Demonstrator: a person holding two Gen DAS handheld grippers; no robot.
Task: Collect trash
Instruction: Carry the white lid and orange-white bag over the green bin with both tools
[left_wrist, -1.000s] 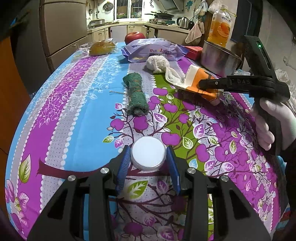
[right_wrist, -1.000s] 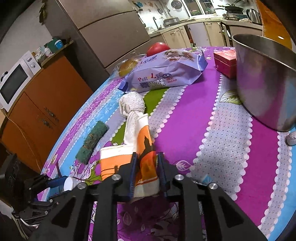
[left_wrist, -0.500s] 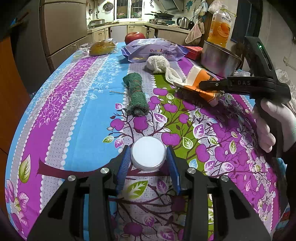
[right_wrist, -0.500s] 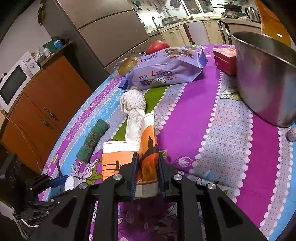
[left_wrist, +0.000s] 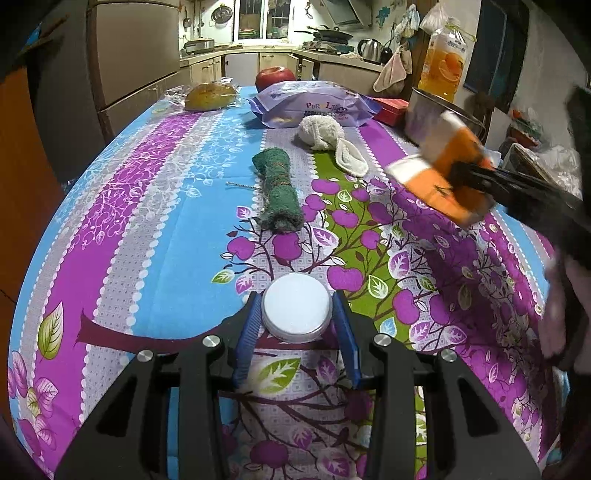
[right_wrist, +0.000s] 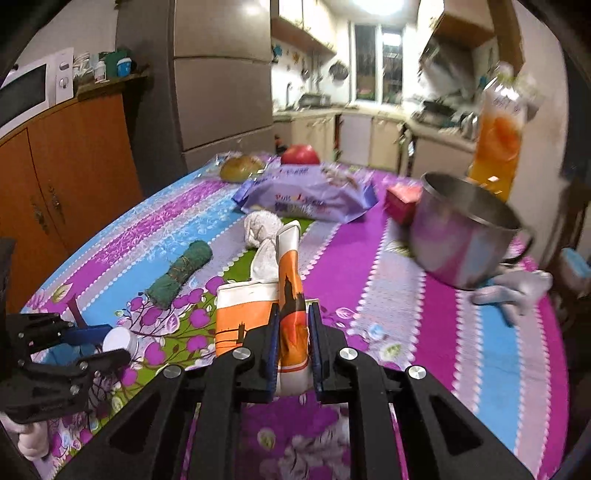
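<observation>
A small round white-lidded container (left_wrist: 295, 308) sits low over the flowered tablecloth (left_wrist: 155, 229), and my left gripper (left_wrist: 295, 295) is shut on it with a blue pad against each side. The right wrist view shows the same container (right_wrist: 118, 339) in the left gripper (right_wrist: 107, 343) at far left. A crushed orange and white paper carton (right_wrist: 243, 314) is pinched between the pads of my right gripper (right_wrist: 294, 306), whose jaws are closing tight on it. In the left wrist view the carton (left_wrist: 439, 162) hangs clear above the cloth at the right, held by the blurred right gripper (left_wrist: 465, 173).
A rolled green cloth (left_wrist: 279, 192) and a white cloth (left_wrist: 321, 129) lie mid-table. Behind them are a purple bread bag (left_wrist: 314, 105), an apple (left_wrist: 275, 75) and a wrapped bun (left_wrist: 210, 96). A steel pot (right_wrist: 461, 243), red box (right_wrist: 402, 201) and juice bottle (right_wrist: 498, 147) stand at the right.
The right gripper has lifted the carton off the tablecloth, swinging up and to the right and turning. The left gripper and its container have stayed where they were.
</observation>
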